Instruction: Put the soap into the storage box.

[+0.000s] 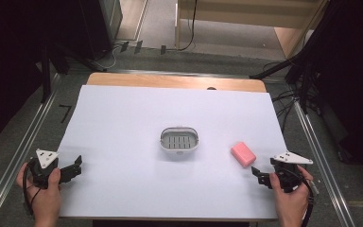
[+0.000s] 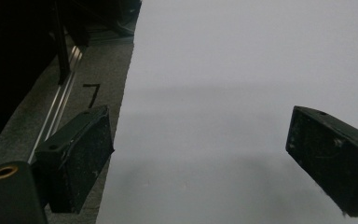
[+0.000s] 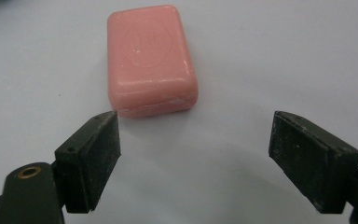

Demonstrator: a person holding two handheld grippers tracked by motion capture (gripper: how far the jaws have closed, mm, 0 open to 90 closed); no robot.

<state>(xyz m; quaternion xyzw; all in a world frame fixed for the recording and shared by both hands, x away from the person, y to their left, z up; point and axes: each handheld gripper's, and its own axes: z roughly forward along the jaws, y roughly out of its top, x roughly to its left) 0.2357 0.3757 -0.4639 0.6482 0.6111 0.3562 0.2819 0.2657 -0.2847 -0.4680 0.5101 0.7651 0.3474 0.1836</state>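
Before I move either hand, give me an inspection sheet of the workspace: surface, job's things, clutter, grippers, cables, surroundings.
Surface: white sheet over a wooden table; bare but for two things.
Job's things: pink soap bar lying flat; white soap dish with slotted grey insert, empty, mid-table, apart from the bar.
Clutter: nothing seen.
Grippers: left gripper at the sheet's left edge, jaws wide, empty. Right gripper just short of the bar, jaws wide, not touching it.
Cables: one trails from each gripper; more lie on the floor beyond the table.
Surroundings: metal rails both sides, grey floor, dark stands.
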